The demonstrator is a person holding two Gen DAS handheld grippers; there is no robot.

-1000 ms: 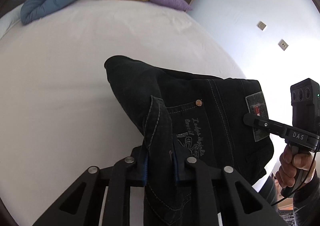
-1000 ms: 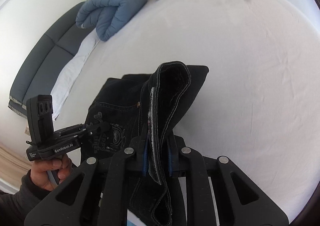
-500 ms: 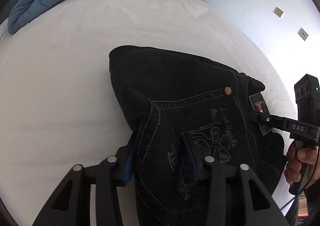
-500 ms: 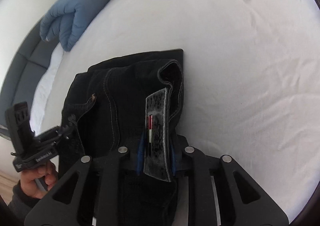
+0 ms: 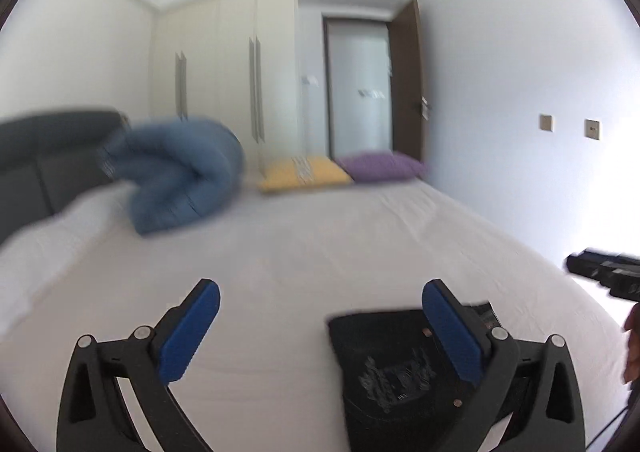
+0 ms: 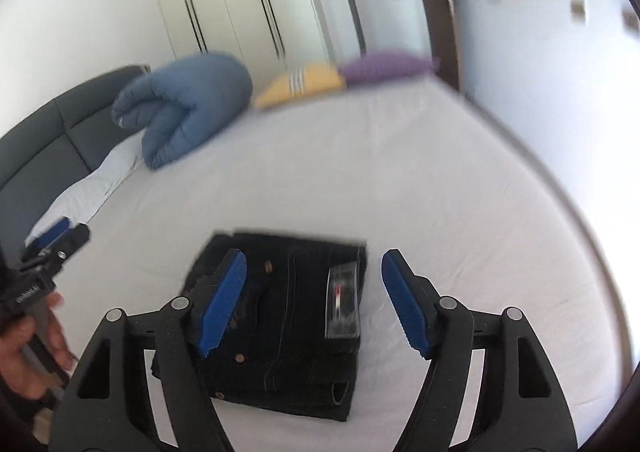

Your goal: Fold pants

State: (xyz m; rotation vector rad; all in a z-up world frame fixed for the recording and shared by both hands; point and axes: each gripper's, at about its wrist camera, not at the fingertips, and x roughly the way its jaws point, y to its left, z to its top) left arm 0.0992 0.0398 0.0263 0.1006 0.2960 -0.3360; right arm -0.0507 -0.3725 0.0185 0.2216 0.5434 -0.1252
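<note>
Both tongs just opened: left gripper [image 5: 320,326] and right gripper [image 6: 314,298] gape wide, nothing betw. them. We see pants [image 6: 288,328] folded flat on bed [image 6: 400,179].

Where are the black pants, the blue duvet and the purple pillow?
black pants [image 6: 296,316], right wrist view, middle of folded stack
blue duvet [image 6: 188,107], right wrist view, its bulging middle
purple pillow [image 5: 380,165], left wrist view, its top
</note>
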